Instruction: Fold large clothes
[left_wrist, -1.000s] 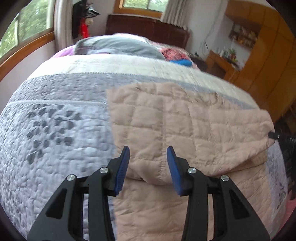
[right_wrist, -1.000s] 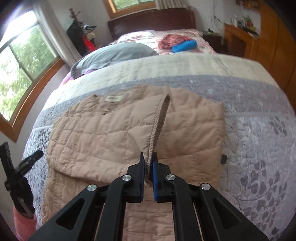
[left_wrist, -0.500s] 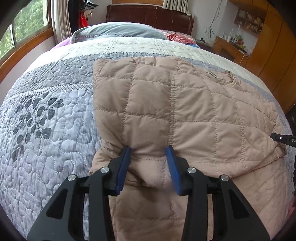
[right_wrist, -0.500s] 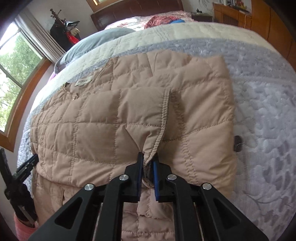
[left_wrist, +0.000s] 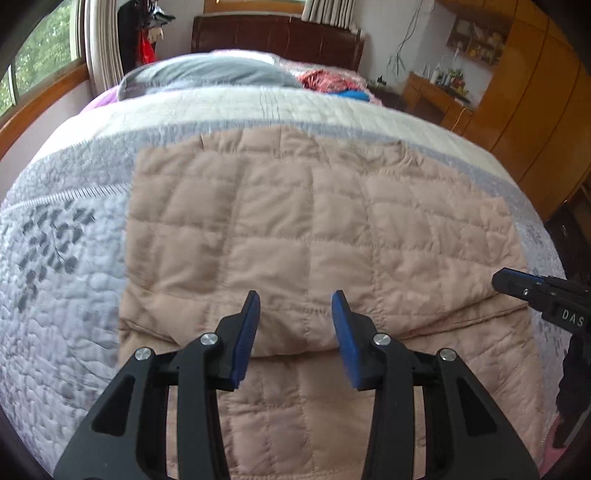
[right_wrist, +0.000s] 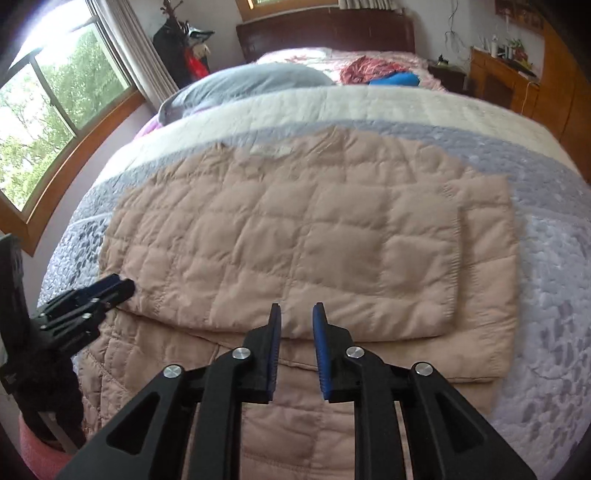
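Since half a second ago both grippers let go: the left gripper (left_wrist: 295, 302) and right gripper (right_wrist: 296, 314) hang open and empty over the quilted beige jacket (right_wrist: 295, 236), lying partly folded, soft and puffy, on the bed (right_wrist: 554, 258). Next probably comes another fold.

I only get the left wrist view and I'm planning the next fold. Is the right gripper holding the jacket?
Observer: No. The right gripper is open, its fingers apart over the jacket, gripping nothing.
Operator: Does the folded flap cover the jacket's right side?
Observer: No. The flap stops short, and a strip of the lower layer shows beside it.
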